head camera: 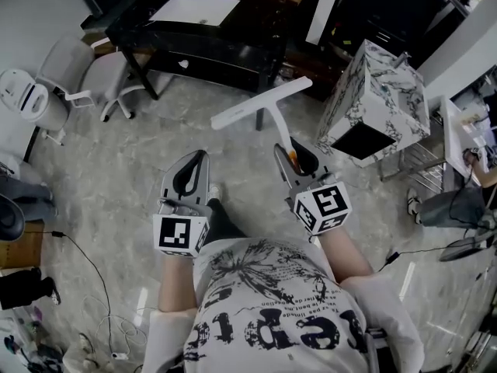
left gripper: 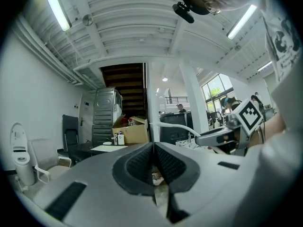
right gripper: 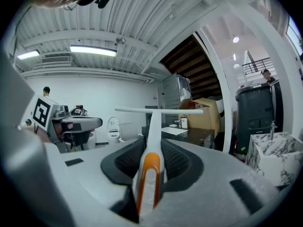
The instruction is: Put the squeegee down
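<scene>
While clamped in the right gripper (right gripper: 152, 148), the white T-shaped squeegee (right gripper: 154, 126) is up in the air and rests on no surface. It has a long straight white blade bar across the top. A slim white stem runs down from the bar to the handle, and an orange loop-shaped insert is set into the handle end.

In the right gripper view both dark ribbed pads press the handle, one from each side. The orange loop sits at and just behind the pads. The stem and blade bar stick out past the jaw tips, with the bar roughly level.

In the head view the squeegee (head camera: 262, 106) points away from the person. Its bar is slanted, over the grey marble-pattern floor (head camera: 155, 130). The right gripper (head camera: 299, 160) holds only the handle end.

The left gripper (head camera: 192, 176) is beside it and apart from the squeegee. Its jaws are pressed together with nothing between them, which the left gripper view confirms (left gripper: 154, 150).

Around it:
- black glossy desk (head camera: 210, 41) beyond the blade, with a white sheet of paper (head camera: 194, 10) on top
- white marble-pattern box (head camera: 373, 84) to the right of the blade, tilted, not touching it
- grey office chair (head camera: 97, 80) well off to the left
</scene>
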`<act>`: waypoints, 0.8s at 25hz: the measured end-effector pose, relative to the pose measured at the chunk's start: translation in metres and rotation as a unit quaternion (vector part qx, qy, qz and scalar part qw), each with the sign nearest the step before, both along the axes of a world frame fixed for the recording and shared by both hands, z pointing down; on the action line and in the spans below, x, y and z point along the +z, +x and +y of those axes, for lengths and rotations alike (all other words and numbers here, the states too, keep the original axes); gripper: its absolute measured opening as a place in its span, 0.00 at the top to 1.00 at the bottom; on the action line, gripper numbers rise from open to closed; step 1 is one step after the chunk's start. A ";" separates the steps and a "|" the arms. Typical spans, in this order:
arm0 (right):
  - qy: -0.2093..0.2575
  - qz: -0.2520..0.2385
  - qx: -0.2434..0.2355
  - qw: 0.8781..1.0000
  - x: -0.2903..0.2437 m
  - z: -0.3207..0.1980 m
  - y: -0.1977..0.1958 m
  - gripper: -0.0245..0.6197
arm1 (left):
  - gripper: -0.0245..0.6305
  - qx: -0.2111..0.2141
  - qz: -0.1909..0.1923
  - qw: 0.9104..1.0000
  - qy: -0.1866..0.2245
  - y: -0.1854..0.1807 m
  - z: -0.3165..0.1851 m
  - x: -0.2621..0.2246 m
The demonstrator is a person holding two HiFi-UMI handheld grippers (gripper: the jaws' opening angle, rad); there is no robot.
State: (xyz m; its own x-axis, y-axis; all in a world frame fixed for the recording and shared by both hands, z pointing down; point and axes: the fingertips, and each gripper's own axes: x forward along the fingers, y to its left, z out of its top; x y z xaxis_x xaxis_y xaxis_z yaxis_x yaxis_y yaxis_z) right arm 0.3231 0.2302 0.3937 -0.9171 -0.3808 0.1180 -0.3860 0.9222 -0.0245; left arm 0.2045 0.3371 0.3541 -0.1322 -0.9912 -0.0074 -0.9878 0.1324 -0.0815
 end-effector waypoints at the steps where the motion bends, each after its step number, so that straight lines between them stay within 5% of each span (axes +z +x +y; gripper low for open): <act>1: -0.001 0.002 0.002 1.000 0.000 -0.008 -0.012 0.80 | 0.95 0.003 0.001 1.000 0.000 -0.014 -0.009 0.002; 14: -0.008 0.020 0.063 0.998 -0.006 -0.114 -0.214 0.80 | 0.95 0.040 0.001 0.999 0.001 -0.232 -0.127 -0.016; 20: -0.022 0.015 0.097 0.995 -0.005 -0.158 -0.279 0.80 | 0.95 0.058 0.001 0.998 -0.001 -0.301 -0.173 -0.020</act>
State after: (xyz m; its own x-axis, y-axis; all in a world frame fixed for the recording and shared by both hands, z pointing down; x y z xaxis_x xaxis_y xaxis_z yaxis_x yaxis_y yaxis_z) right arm 0.0437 0.0725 0.3882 -0.8226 -0.5442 0.1648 -0.5578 0.8285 -0.0488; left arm -0.0961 0.1637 0.3337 -0.0173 -0.9998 -0.0052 -0.9966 0.0176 -0.0800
